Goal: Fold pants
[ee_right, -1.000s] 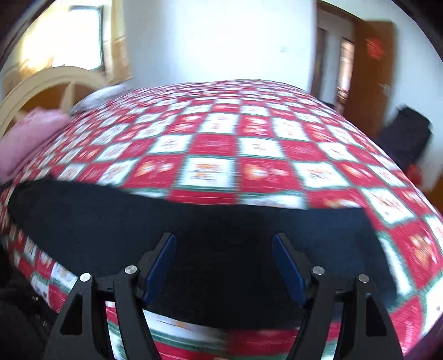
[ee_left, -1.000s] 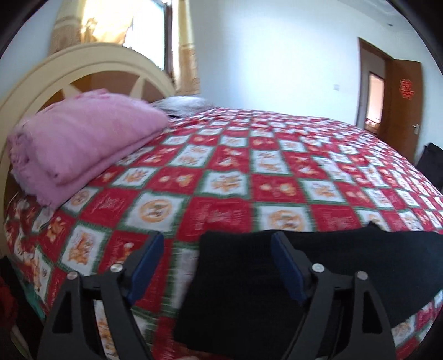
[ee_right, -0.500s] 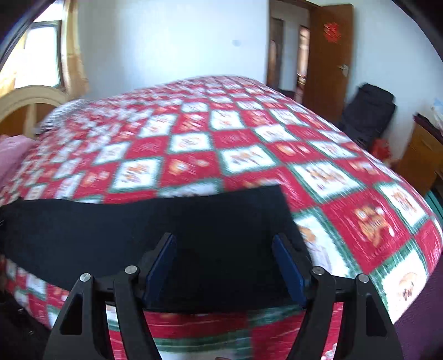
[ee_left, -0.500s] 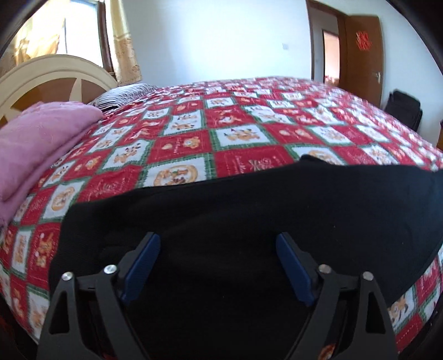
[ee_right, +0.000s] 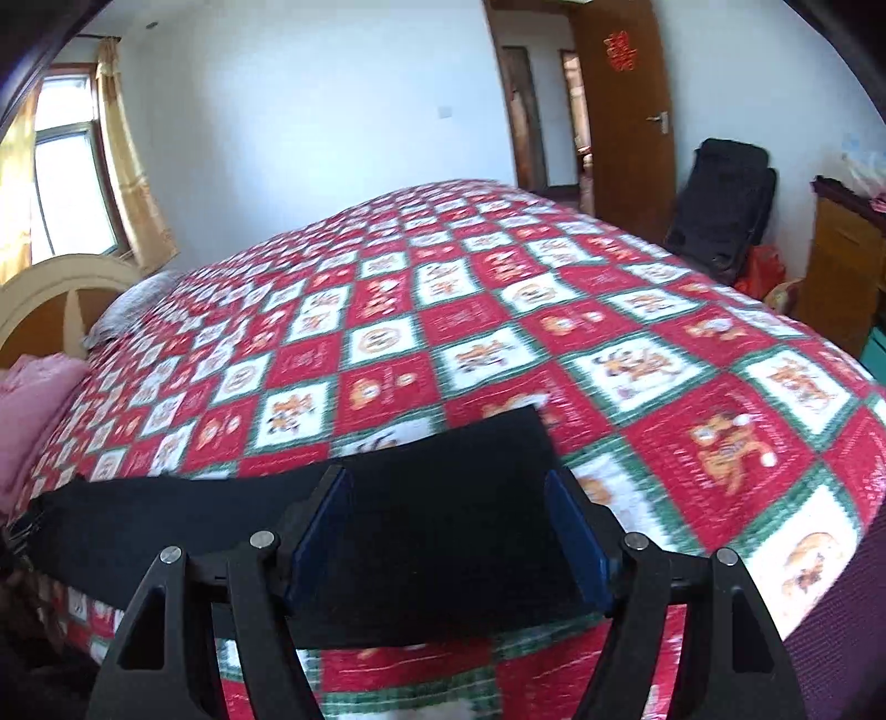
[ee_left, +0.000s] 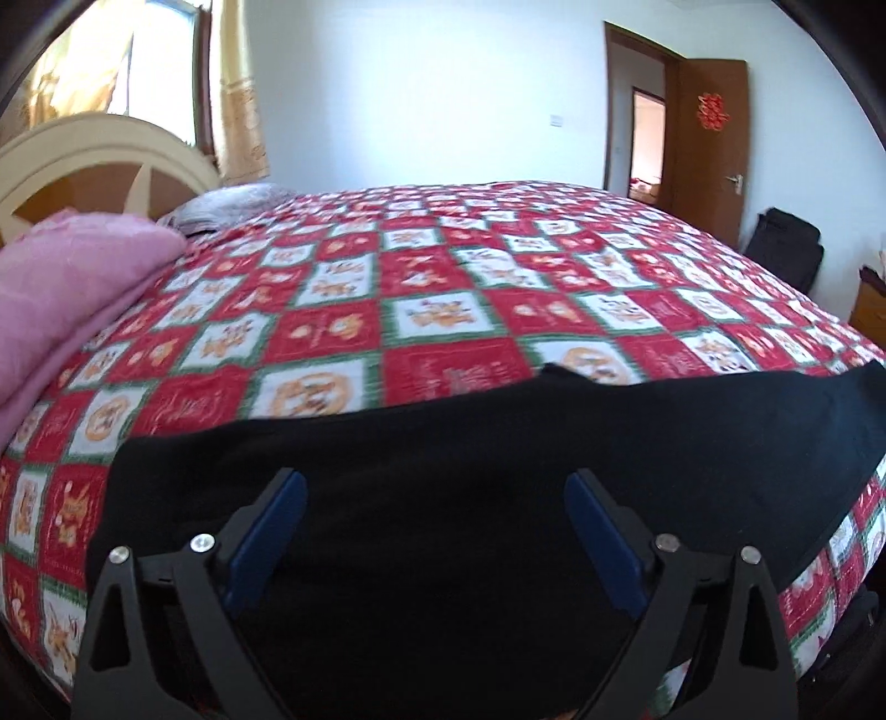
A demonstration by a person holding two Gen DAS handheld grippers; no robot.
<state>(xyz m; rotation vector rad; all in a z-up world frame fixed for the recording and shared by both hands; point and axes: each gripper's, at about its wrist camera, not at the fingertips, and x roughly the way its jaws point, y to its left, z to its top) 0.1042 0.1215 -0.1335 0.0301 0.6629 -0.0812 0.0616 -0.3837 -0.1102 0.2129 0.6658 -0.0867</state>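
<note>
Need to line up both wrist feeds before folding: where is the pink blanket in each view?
Left wrist: pink blanket fills the left edge, beside the headboard.
Right wrist: it is a small patch at the far left edge, mid-height.
Shared landmark: the cream headboard, just above the blanket in both.

Red double-happiness sign (囍) (ee_left: 710, 112) on brown door (ee_left: 714, 166), far right; same sign (ee_right: 620, 51) in right-wrist view. Script on quilt's (ee_left: 443, 288) red squares: blurred, unreadable.
</note>
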